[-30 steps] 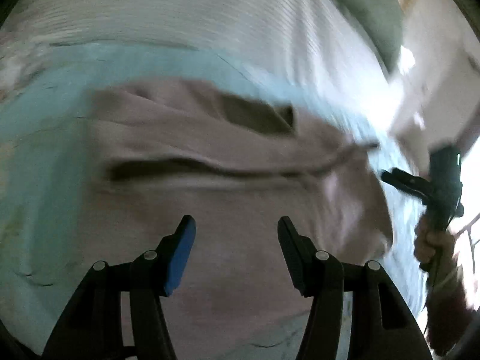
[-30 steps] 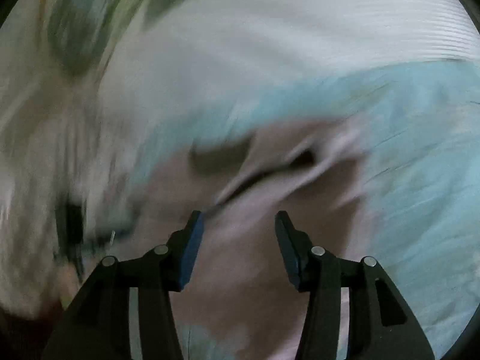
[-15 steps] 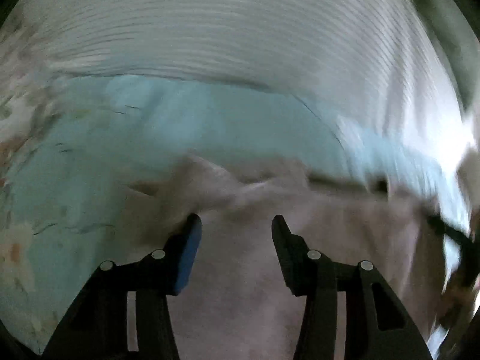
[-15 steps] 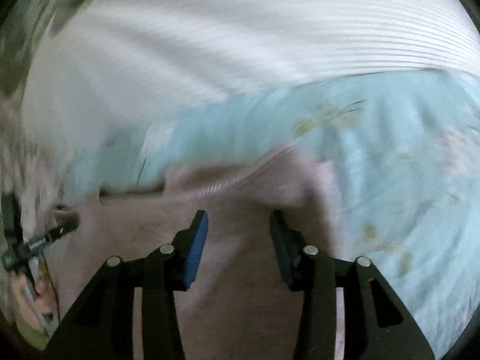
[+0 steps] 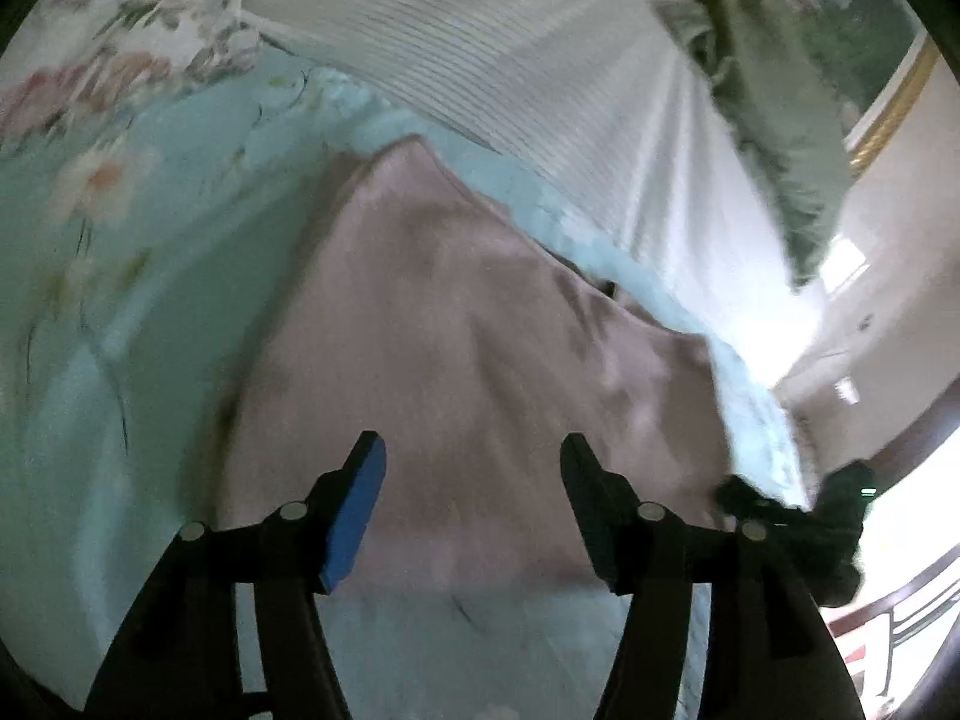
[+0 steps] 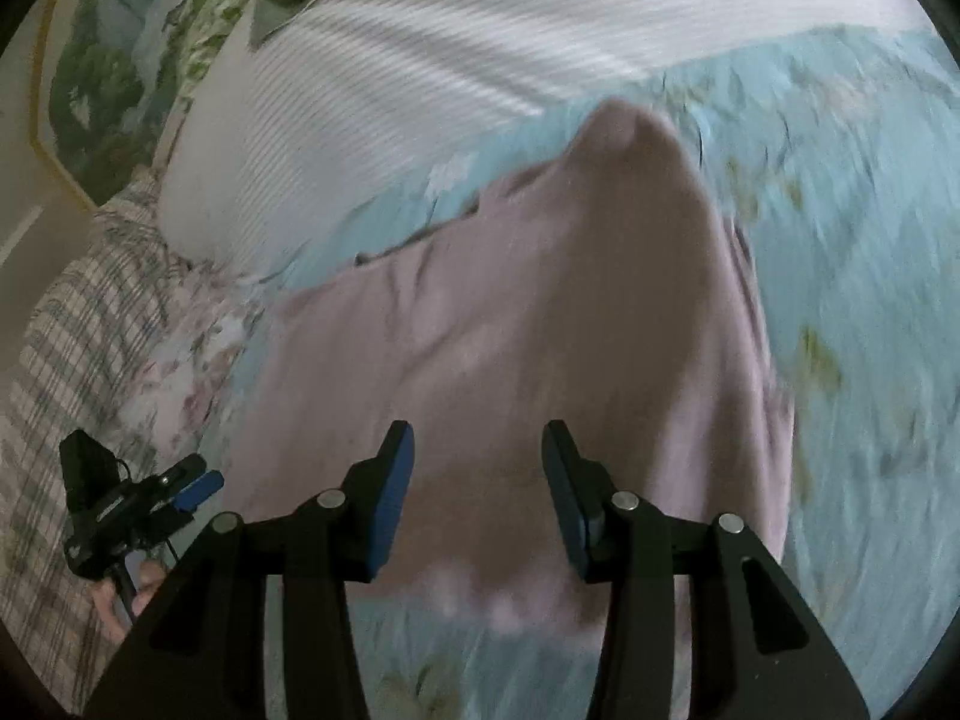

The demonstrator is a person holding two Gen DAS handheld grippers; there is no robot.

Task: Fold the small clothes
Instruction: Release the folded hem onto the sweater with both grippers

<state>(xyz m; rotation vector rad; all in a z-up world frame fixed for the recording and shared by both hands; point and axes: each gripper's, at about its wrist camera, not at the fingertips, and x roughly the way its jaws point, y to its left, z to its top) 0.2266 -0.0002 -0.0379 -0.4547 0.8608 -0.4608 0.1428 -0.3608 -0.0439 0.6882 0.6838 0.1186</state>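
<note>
The pink garment lies spread flat on the bed's pale blue floral sheet, roughly mid-bed, its far edge running close along the white ribbed blanket that covers the head-end part of the bed. One corner of the garment pokes up toward that blanket; its near hem sits just ahead of both tools.

The left gripper hovers over the near part of the garment, fingers parted with nothing clamped between them — they've just been opening wider, and the cloth only shows through the gap. The right gripper is the same story: fingers apart above the near hem, grasping nothing.

Room to move: plenty of bare sheet on both outer sides of the garment and a strip of it at the near edge. The far side is tighter, with the blanket edge almost touching the cloth. A plaid fabric sits at the bed's left edge in the right wrist view, well clear of the garment.
</note>
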